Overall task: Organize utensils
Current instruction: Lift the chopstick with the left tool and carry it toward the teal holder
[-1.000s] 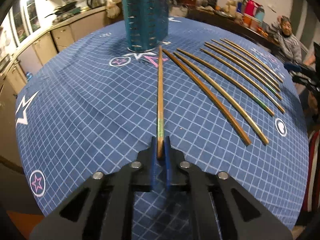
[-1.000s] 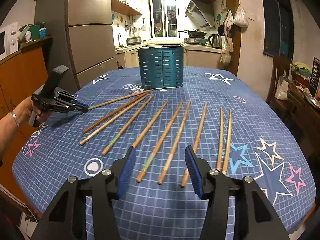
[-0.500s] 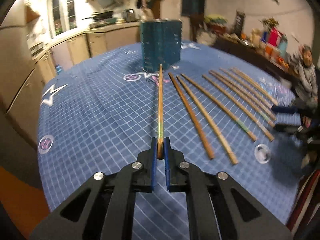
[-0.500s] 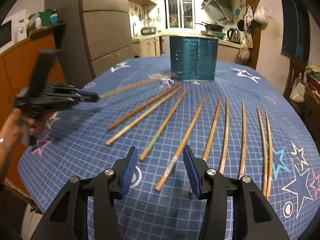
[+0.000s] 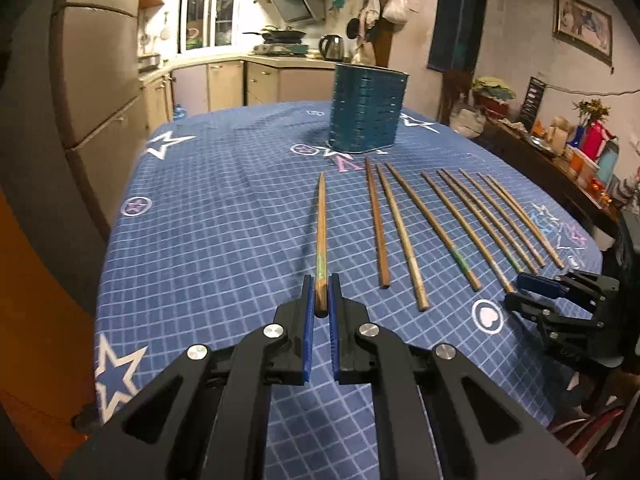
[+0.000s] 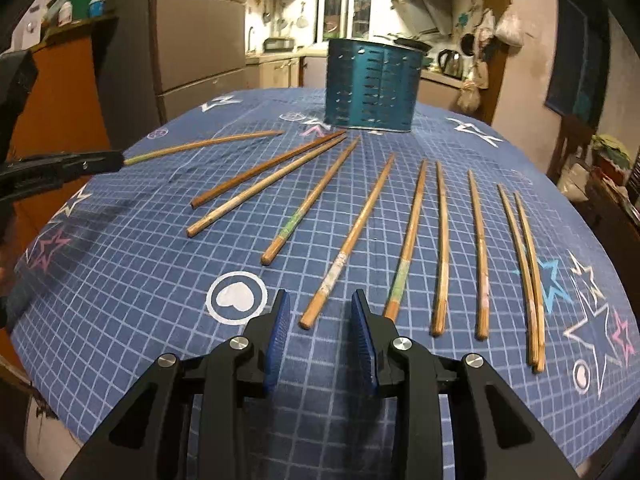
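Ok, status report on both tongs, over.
Left tongs shut on chopstick. Right tongs open, empty. Holder ahead, path unobstructed.

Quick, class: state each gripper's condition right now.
Left gripper: closed on a chopstick.
Right gripper: open, holding nothing.

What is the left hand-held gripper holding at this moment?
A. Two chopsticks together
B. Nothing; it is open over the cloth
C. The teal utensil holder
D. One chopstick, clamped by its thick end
D: the left hand-held gripper is shut on a single chopstick at its thick end, while the utensil holder stands apart and the other chopsticks lie on the tablecloth.
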